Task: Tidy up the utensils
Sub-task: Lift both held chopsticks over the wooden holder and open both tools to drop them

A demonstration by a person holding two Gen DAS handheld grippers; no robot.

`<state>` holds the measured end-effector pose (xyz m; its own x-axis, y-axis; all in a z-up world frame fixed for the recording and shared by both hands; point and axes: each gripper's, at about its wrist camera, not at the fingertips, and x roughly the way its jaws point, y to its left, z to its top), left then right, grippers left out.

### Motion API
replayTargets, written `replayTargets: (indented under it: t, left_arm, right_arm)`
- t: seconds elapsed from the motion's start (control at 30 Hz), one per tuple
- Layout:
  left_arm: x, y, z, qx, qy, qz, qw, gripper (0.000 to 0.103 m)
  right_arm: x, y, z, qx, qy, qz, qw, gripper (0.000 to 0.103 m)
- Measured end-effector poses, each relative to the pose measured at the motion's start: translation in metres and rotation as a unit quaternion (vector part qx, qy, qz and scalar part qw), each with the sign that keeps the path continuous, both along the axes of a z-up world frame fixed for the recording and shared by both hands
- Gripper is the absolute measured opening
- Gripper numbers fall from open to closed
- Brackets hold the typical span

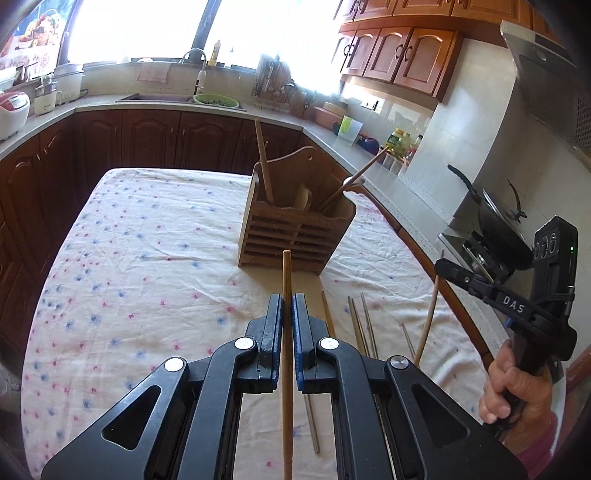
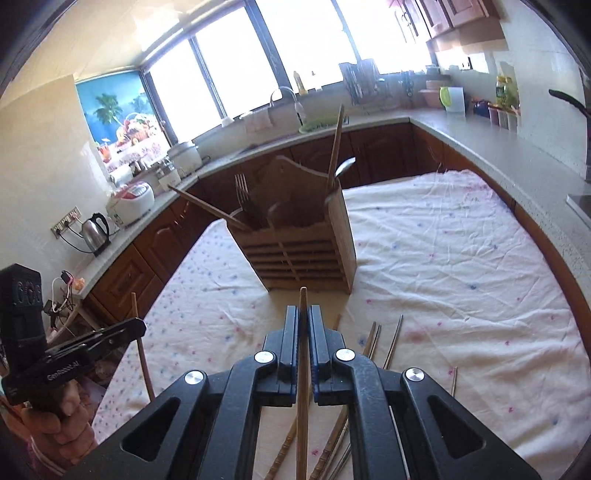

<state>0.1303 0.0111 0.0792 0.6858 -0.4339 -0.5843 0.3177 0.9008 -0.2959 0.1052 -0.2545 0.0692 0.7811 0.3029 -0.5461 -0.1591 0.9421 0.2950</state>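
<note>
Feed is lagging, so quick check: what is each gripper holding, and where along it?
Left gripper clamps a wooden chopstick near its upper end; right gripper clamps another chopstick likewise.

Daylight scene, bright. Windows [image 1: 147, 29] blown out to pure white in both views, no detail past the glass. Glare bleeds over the dish rack [image 1: 271, 83] and sink tap [image 1: 197, 70], washing them hazy. Floral cloth [image 1: 147, 240] on the bench evenly lit, soft shadows in its wrinkles only. Cabinet fronts [image 1: 129, 140] under the windows dark, backlit. Strong fisheye bend: counter edges curve, black vignette in the corners. Foreground sharp; far counter items [image 2: 498, 99] small, possibly slightly soft.
</note>
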Motion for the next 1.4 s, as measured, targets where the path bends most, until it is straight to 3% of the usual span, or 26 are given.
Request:
replayTargets:
  t: [0.27, 0.63, 1.07, 1.23, 1.4]
  left_arm:
    - [0.005, 0.005, 0.032, -0.015, -0.038, 0.009, 0.9991, 0.004]
    - [0.031, 0.001, 0.071, -0.032, -0.088, 0.024, 0.9954, 0.004]
    - [0.091, -0.012, 0.141, -0.058, -0.182, 0.073, 0.9788, 0.005]
    - [0.125, -0.022, 0.137, -0.052, -0.194, 0.101, 0.9744, 0.005]
    - [0.155, -0.031, 0.101, -0.042, -0.176, 0.12, 0.9761, 0.005]
  right_arm:
    - [-0.007, -0.021, 0.054, 0.018, -0.08, -0.031, 0.996, 0.005]
    - [0.003, -0.031, 0.073, 0.02, -0.112, -0.046, 0.992, 0.005]
    - [0.047, -0.038, 0.121, 0.022, -0.185, -0.087, 0.979, 0.005]
    - [0.076, -0.034, 0.126, 0.02, -0.201, -0.106, 0.974, 0.005]
    - [0.101, -0.024, 0.106, 0.004, -0.2, -0.115, 0.973, 0.005]
